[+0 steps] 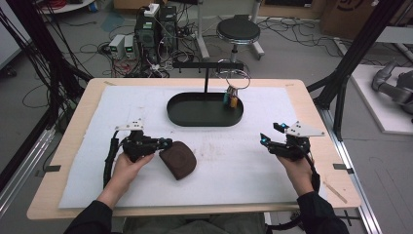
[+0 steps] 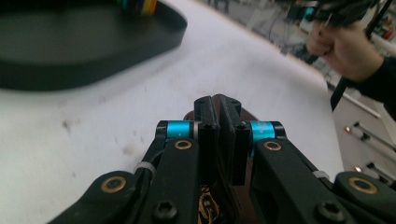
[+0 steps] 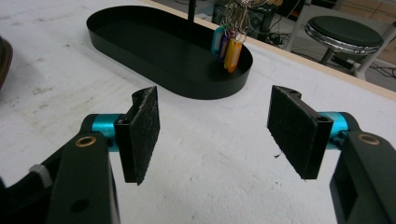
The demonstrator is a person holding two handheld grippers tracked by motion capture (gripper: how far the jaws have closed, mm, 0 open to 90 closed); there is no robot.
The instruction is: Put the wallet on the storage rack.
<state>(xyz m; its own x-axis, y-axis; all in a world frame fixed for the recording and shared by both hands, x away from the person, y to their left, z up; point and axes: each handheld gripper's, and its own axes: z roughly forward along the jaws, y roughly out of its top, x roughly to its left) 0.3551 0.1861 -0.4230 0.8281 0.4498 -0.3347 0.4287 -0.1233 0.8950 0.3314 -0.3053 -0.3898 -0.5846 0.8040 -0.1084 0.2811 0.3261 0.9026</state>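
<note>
brown leather, a rounded pouch (image 1: pixel 178 159), lies on the white mat (image 1: pixel 234 165) at your left gripper (image 1: pixel 167 143), and that gripper's pads are pressed together on the pouch's near edge; in the left gripper view the brown edge (image 2: pixel 236 109) shows just past the closed tips. the pouch runs away from the jaws toward the mat's middle and slightly toward you, its long axis slanted across the table. your right gripper (image 1: pixel 270 134) hangs well apart on the far side, its jaws spread wide and empty, pointing toward the black oval tray (image 1: pixel 204 117) with the keyring tags (image 1: pixel 230 100). your left hand is plainly nearer; the tray lies ahead and to its right.
</note>
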